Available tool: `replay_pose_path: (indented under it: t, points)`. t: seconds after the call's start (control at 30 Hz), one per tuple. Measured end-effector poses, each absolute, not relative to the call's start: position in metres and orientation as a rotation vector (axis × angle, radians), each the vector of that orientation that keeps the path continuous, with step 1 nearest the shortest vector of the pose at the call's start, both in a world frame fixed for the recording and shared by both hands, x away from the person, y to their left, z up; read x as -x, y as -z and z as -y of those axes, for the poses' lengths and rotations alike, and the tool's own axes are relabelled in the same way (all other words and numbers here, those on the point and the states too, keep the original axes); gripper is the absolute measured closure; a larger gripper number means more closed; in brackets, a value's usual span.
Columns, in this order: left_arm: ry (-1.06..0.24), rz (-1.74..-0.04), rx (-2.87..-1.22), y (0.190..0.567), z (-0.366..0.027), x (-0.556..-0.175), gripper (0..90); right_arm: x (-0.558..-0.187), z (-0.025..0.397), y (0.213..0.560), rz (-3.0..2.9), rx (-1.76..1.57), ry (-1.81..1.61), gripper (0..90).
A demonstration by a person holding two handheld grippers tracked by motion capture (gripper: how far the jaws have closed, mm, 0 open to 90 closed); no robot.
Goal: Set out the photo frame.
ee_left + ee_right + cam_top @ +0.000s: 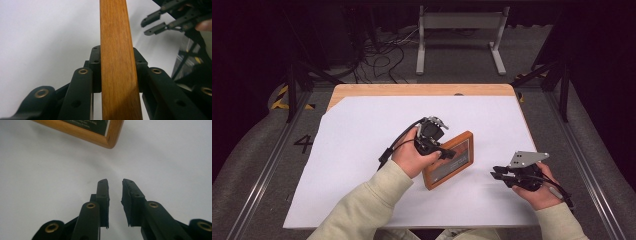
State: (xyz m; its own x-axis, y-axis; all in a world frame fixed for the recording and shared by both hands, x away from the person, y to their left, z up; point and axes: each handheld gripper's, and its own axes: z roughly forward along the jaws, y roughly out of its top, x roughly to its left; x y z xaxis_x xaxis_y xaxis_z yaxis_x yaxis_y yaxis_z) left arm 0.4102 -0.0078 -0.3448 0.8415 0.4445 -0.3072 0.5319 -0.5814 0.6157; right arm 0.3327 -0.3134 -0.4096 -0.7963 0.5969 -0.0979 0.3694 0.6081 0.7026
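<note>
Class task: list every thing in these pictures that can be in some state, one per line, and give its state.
Wooden picture frame: gripped on one edge, glass face up, tilted on the sheet.
Left gripper: shut on the frame's wooden edge, jaws pressed to both sides.
Right gripper: open with a narrow gap, holding nothing, pointing at the frame's corner.
White sheet: lying flat over the wooden table.
</note>
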Motion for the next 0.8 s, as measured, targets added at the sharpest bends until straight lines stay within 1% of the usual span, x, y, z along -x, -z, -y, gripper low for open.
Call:
replay_pose_path:
  t: [0.13, 0.23, 0.3, 0.33, 0.37, 0.4, 0.5, 0.8]
  points:
    - [0.146, -0.553, -2.364, 0.336, 0.004, -0.418, 70.2, -0.332, 0.313, 0.410, -2.515, -0.783, -0.992, 75.8]
    - [0.195, -0.433, -2.389, 0.332, 0.001, -0.425, 70.2, -0.332, 0.313, 0.410, -2.521, -0.775, -0.991, 76.0]
    - [0.223, -0.376, -2.392, 0.333, -0.003, -0.429, 70.2, -0.332, 0.313, 0.410, -2.523, -0.769, -0.994, 76.0]
    - [0.223, -0.376, -2.392, 0.333, -0.003, -0.429, 70.3, -0.332, 0.313, 0.410, -2.524, -0.768, -0.993, 76.0]
    - [0.239, -0.322, -2.404, 0.334, -0.005, -0.432, 70.2, -0.332, 0.313, 0.410, -2.523, -0.767, -0.994, 76.0]
    - [0.239, -0.322, -2.404, 0.334, -0.005, -0.432, 70.2, -0.332, 0.313, 0.410, -2.523, -0.767, -0.994, 76.0]
    - [0.251, -0.252, -2.423, 0.338, -0.008, -0.433, 70.2, -0.332, 0.313, 0.411, -2.527, -0.766, -0.996, 76.0]
    - [0.313, -0.147, -2.388, 0.357, -0.018, -0.439, 70.2, -0.332, 0.312, 0.411, -2.532, -0.763, -0.989, 76.4]
